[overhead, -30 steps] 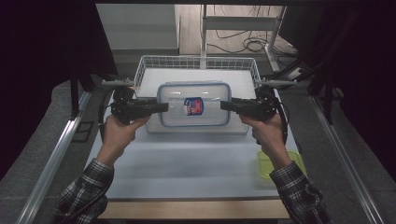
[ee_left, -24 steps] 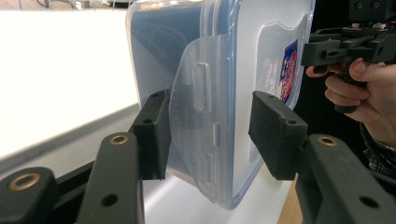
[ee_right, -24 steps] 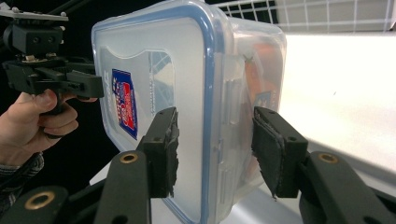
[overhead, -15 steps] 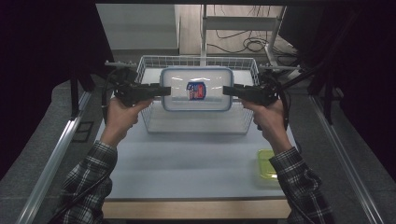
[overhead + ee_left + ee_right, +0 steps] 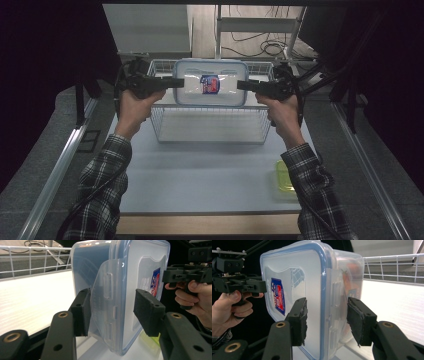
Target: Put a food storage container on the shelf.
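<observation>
Aloft | both tools clamp container (image 5: 210, 83) ends | wire basket (image 5: 210, 131) beneath | yellow box (image 5: 284, 176) well apart

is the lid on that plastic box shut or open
Shut: the blue-edged lid sits flush on the box, and its side flaps lie folded down against the walls.

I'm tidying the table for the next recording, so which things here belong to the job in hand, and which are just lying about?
In the job:
- clear lidded box, held up between both grippers
- left gripper, on the box's left end
- right gripper, on its right end
- wire basket, under the box

Lying about:
- yellow-green container, near the table's right edge
- cables on the floor beyond
</observation>
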The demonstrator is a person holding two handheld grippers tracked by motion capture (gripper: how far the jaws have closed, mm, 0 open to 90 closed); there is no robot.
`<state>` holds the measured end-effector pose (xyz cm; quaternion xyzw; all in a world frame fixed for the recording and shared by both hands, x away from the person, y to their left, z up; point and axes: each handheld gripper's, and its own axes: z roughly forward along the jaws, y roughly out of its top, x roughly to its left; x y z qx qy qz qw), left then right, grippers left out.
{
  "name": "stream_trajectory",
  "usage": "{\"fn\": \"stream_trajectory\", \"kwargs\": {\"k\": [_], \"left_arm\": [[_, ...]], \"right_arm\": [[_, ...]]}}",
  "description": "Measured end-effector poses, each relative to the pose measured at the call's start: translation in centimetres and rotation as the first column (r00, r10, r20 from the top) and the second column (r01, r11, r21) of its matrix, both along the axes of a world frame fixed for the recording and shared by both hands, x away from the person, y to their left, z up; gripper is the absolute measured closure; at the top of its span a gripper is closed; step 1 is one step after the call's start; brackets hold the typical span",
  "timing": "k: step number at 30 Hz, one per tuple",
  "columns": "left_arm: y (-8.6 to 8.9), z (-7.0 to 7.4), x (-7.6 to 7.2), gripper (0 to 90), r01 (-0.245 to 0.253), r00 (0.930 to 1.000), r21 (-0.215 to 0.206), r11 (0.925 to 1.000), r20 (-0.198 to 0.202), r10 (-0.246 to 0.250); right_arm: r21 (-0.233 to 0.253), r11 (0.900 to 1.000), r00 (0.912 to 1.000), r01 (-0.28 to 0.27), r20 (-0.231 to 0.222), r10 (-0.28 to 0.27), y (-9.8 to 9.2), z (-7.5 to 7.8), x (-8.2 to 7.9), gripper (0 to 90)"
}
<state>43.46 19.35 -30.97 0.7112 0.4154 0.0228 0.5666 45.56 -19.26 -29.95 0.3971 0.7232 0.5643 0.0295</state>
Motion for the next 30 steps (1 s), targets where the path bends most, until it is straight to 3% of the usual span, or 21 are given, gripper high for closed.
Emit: {"fn": "stream_trajectory", "kwargs": {"k": [8,14,18,21,26,30], "left_arm": [[-0.1,-1.1,1.4,49.2,-0.014,0.9997,-0.031,0.9994,-0.019,0.013],[-0.3,-1.0,1.6,48.1,-0.028,0.9996,-0.019,0.9994,-0.01,0.027],[-0.8,-0.8,1.4,46.0,-0.055,0.9985,0.017,0.9984,0.008,0.055],[-0.7,-1.1,1.7,44.0,-0.068,0.9977,0.002,0.9977,-0.008,0.068],[-0.5,-1.2,2.0,43.7,-0.076,0.9971,-0.003,0.9971,-0.008,0.076],[-0.5,-1.1,2.2,40.5,-0.099,0.995,0.017,0.995,-0.012,0.099]], "right_arm": [[0.01,1.0,0.9995,0.017,-0.027,-0.016,0.0,-0.4,1.4,50.9],[0.038,0.998,0.9985,0.04,-0.039,-0.039,-0.1,-0.6,1.8,49.6],[-0.032,0.997,0.9973,0.072,-0.005,-0.073,0.4,-0.5,1.7,50.0],[-0.09,0.992,0.9961,0.088,0.003,-0.088,1.0,-0.5,1.5,50.6],[-0.073,0.993,0.9957,0.09,-0.014,-0.091,1.1,-0.8,1.8,52.1],[-0.106,0.99,0.9955,0.093,-0.007,-0.095,1.2,-1.1,1.7,53.4]]}}
